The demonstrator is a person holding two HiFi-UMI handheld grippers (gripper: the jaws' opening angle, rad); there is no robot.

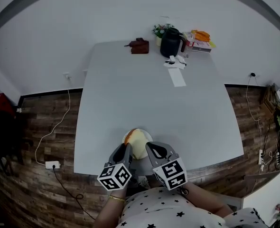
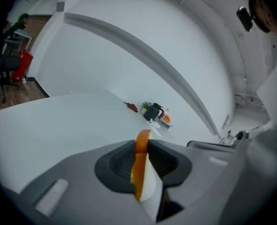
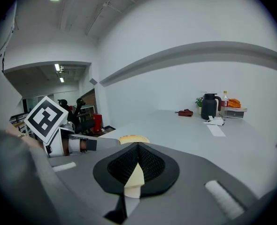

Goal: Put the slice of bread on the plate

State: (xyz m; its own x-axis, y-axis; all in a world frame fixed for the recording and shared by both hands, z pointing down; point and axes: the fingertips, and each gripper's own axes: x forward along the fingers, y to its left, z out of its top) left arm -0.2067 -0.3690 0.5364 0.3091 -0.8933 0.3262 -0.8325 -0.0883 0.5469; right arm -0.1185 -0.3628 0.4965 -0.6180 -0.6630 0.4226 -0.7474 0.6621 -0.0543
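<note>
Bread slice (image 2: 138, 175): hanging near table's (image 1: 154, 103) six o'clock edge | left gripper (image 2: 143, 144): pinching it edge-on | right gripper (image 3: 137, 146): hovering alongside, jaws pressing together

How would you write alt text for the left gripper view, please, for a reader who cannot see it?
The left gripper is shut on a slice of bread, seen edge on between its dark ribbed pads, crust orange-brown. Beyond lies a white table with a black jug and small clutter at its far end.
</note>
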